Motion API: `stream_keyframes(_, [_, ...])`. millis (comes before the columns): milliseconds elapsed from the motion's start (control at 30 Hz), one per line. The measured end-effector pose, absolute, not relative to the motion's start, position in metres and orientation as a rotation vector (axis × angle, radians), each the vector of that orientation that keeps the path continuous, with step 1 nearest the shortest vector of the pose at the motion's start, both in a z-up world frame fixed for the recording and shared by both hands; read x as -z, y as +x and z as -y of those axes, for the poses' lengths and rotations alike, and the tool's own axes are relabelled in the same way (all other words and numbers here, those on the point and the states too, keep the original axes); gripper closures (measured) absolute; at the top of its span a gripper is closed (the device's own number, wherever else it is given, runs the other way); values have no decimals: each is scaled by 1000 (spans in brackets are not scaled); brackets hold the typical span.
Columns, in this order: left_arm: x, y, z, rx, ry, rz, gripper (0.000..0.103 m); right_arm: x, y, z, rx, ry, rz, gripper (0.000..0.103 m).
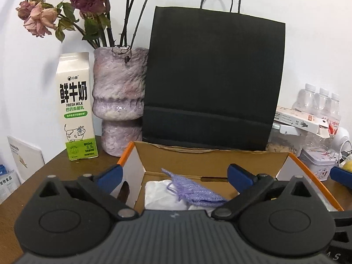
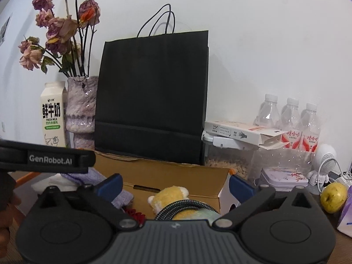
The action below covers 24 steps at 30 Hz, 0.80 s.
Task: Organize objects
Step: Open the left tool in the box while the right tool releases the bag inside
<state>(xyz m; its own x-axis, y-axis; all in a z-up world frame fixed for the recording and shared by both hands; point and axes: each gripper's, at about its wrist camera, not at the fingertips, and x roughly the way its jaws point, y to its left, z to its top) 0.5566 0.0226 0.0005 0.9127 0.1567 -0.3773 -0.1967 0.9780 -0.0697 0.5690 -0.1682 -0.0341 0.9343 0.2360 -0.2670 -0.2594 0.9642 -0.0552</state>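
risk: left gripper [image 1: 173, 175] hangs low over the cardboard box [image 1: 198, 160]; a careless pull-back could catch its side flap or drag the purple pouch [image 1: 193, 190] back out.
risk 2: braided cable [image 2: 182, 208] loops just below the right gripper [image 2: 175, 186]; a fingertip could snag it and tip the yellow plush toy [image 2: 169, 194].
risk 3: black paper bag [image 1: 211, 77] stands right behind the box; any shove forward likely knocks it over.
left fingers: spread wide, nothing between the pads.
right fingers: spread wide, empty.
pouch vs left fingers: in the box on white wrapping [image 1: 158, 192], below and between the tips, not touching.
plush vs right fingers: in the box, between the tips, lower down, apart.
apple [image 2: 333, 197]: on the table, well right of the box, unsorted by the look of it.
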Motion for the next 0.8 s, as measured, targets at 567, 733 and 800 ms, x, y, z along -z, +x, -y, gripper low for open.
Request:
stream_keyframes(567, [-10, 527, -25, -185, -82, -380, 0, 25, 546, 174, -267, -59, -257, 0])
stream_keyframes(733, [-14, 501, -28, -183, -78, -383, 0, 26, 524, 179, -268, -52, -273, 0])
stream_keyframes(800, [-15, 488, -27, -179, -73, -385, 0, 27, 514, 180, -272, -51, -284, 0])
